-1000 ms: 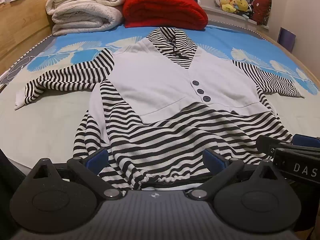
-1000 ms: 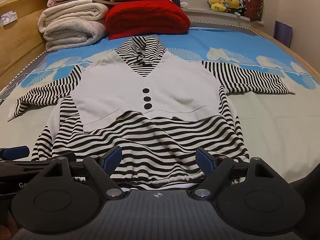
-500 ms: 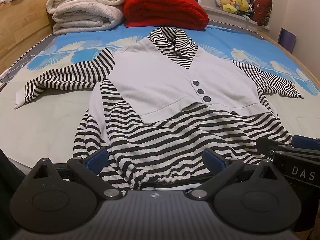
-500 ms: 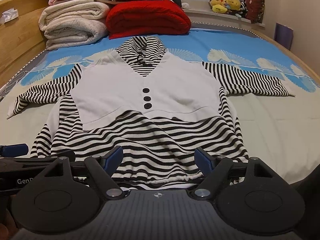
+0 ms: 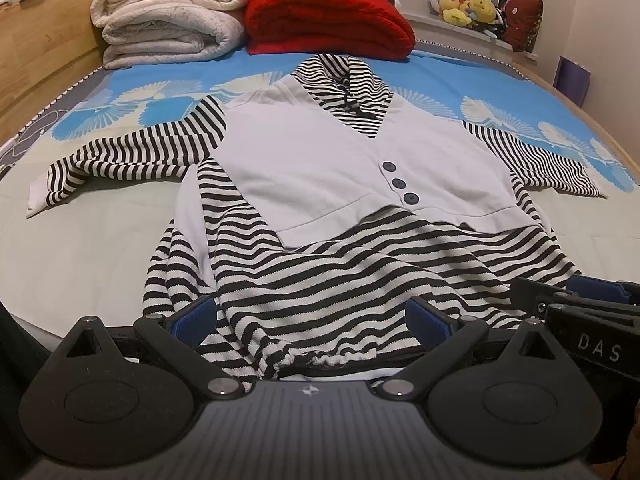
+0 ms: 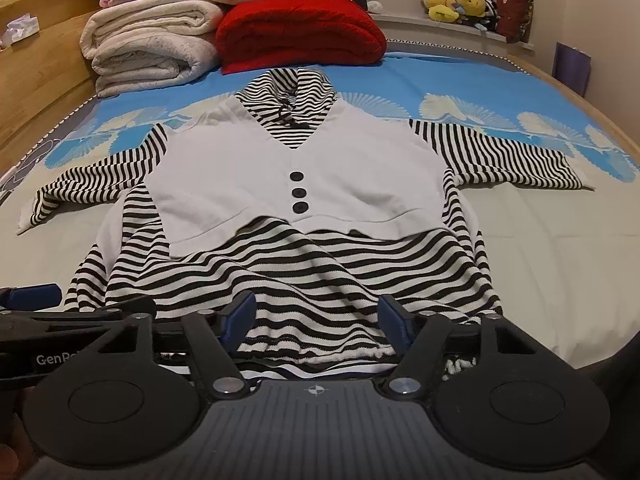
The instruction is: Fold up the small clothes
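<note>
A: Where's the top?
B: Flat on the bed, middle of it, collar at the far end, hem at the near edge. One sleeve out to the left, the other sleeve out to the right.

A: The tools?
B: Both at the hem. Left tool toward the left part, hem between its fingers. Right tool just beside it on the right, closing, hem between its fingers too.

A: Behind the top?
B: Folded blankets stacked far left, a rolled quilt right of them, touching. Stuffed toys on the sill, far right.
</note>
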Tool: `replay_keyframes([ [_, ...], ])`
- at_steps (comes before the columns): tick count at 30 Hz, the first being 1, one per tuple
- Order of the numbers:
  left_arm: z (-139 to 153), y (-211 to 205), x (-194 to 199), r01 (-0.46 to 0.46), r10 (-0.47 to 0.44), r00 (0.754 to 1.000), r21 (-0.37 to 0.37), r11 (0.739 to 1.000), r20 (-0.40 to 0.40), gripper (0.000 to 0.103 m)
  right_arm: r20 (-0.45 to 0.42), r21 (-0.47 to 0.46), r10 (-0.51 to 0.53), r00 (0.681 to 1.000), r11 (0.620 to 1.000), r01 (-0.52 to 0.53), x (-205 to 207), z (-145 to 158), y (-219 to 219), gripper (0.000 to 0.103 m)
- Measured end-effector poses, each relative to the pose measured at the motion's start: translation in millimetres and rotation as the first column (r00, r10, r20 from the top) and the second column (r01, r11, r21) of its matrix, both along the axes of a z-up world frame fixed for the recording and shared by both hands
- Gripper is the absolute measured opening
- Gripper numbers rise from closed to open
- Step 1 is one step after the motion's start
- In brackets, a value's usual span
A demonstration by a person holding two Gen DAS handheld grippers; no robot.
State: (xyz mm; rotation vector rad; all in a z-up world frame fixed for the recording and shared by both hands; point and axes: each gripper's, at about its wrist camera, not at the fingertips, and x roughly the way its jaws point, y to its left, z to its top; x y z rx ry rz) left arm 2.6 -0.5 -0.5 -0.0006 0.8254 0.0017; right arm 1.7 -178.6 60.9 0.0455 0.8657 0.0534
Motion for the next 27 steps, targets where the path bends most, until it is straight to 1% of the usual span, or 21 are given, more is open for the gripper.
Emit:
replay_keyframes([
  [2, -1, 3, 1, -0.007, 0.007, 1.0, -0.001, 1.0, 0.003, 0.101, -0.001, 0.008, -0.003, 1.0, 1.0, 0.003, 1, 0, -1, 0.053],
  [3, -1, 6, 3, -0.014, 0.014, 1.0, -0.004, 1.0, 0.003, 0.101, 0.001, 0.014, -0.013, 1.0, 1.0, 0.013, 2, 1, -4, 0.051],
  [6, -5, 18, 17, -0.054, 0.054, 0.999, -0.028, 0.998, -0.006, 0.099, -0.002, 0.04, -0.076, 0.997, 0.996, 0.076, 9, 1, -18, 0.051],
  [8, -10, 27, 33, -0.072, 0.072, 0.997, -0.009, 0.997, -0.006, 0.097, -0.027, 0.065, -0.141, 0.99, 0.988, 0.142, 16, -4, -35, 0.051],
  [9, -11, 31, 41, -0.076, 0.076, 0.997, 0.005, 0.997, 0.013, 0.093, -0.051, 0.072, -0.179, 0.983, 0.981, 0.182, 22, -8, -46, 0.051],
  [10, -12, 36, 49, -0.084, 0.084, 0.996, 0.035, 0.996, 0.027, 0.088, -0.067, 0.073, -0.213, 0.975, 0.973, 0.218, 25, -13, -54, 0.051],
  [11, -14, 42, 57, -0.1, 0.098, 0.995, 0.05, 0.994, 0.026, 0.086, -0.082, 0.072, -0.255, 0.964, 0.963, 0.26, 29, -17, -65, 0.052],
  [12, -15, 50, 63, -0.12, 0.117, 0.992, 0.059, 0.991, 0.052, 0.083, -0.096, 0.069, -0.292, 0.952, 0.952, 0.299, 33, -21, -75, 0.052],
  [13, -21, 59, 72, -0.142, 0.141, 0.99, 0.036, 0.989, 0.023, 0.08, -0.115, 0.065, -0.32, 0.94, 0.942, 0.329, 37, -26, -85, 0.052],
  [14, -25, 66, 78, -0.163, 0.163, 0.987, 0.046, 0.985, 0.004, 0.078, -0.132, 0.063, -0.346, 0.929, 0.932, 0.356, 40, -31, -94, 0.052],
  [15, -31, 73, 83, -0.184, 0.186, 0.982, 0.069, 0.98, -0.022, 0.072, -0.149, 0.063, -0.378, 0.914, 0.918, 0.391, 42, -36, -103, 0.052],
  [16, -36, 81, 88, -0.201, 0.205, 0.978, 0.071, 0.977, -0.042, 0.066, -0.166, 0.066, -0.402, 0.901, 0.907, 0.417, 43, -40, -111, 0.053],
  [17, -45, 87, 93, -0.212, 0.215, 0.973, 0.045, 0.976, -0.082, 0.061, -0.183, 0.071, -0.421, 0.888, 0.895, 0.439, 44, -44, -118, 0.053],
  [18, -57, 94, 97, -0.221, 0.222, 0.964, 0.024, 0.975, -0.145, 0.048, -0.197, 0.075, -0.433, 0.88, 0.888, 0.454, 44, -49, -123, 0.053],
  [19, -64, 102, 100, -0.229, 0.227, 0.957, 0.01, 0.973, -0.178, 0.024, -0.216, 0.076, -0.442, 0.871, 0.881, 0.467, 45, -53, -128, 0.053],
  [20, -71, 110, 102, -0.242, 0.238, 0.948, 0.006, 0.97, -0.21, 0.016, -0.229, 0.076, -0.454, 0.861, 0.874, 0.481, 44, -58, -131, 0.053],
  [21, -74, 119, 102, -0.256, 0.249, 0.945, -0.006, 0.967, -0.214, 0.01, -0.244, 0.079, -0.464, 0.852, 0.866, 0.494, 44, -62, -134, 0.053],
  [22, -74, 127, 102, -0.272, 0.267, 0.94, 0.003, 0.962, -0.211, 0.006, -0.256, 0.085, -0.471, 0.844, 0.859, 0.505, 44, -66, -138, 0.053],
  [24, -75, 144, 101, -0.327, 0.321, 0.924, 0.005, 0.945, -0.208, 0.003, -0.276, 0.094, -0.48, 0.833, 0.849, 0.52, 44, -71, -142, 0.053],
  [26, -78, 156, 99, -0.378, 0.375, 0.902, 0.03, 0.925, -0.212, 0.003, -0.29, 0.108, -0.474, 0.832, 0.847, 0.52, 49, -76, -143, 0.053],
  [27, -80, 159, 99, -0.393, 0.389, 0.892, 0.03, 0.919, -0.228, 0.003, -0.293, 0.119, -0.472, 0.831, 0.845, 0.522, 50, -77, -143, 0.053],
])
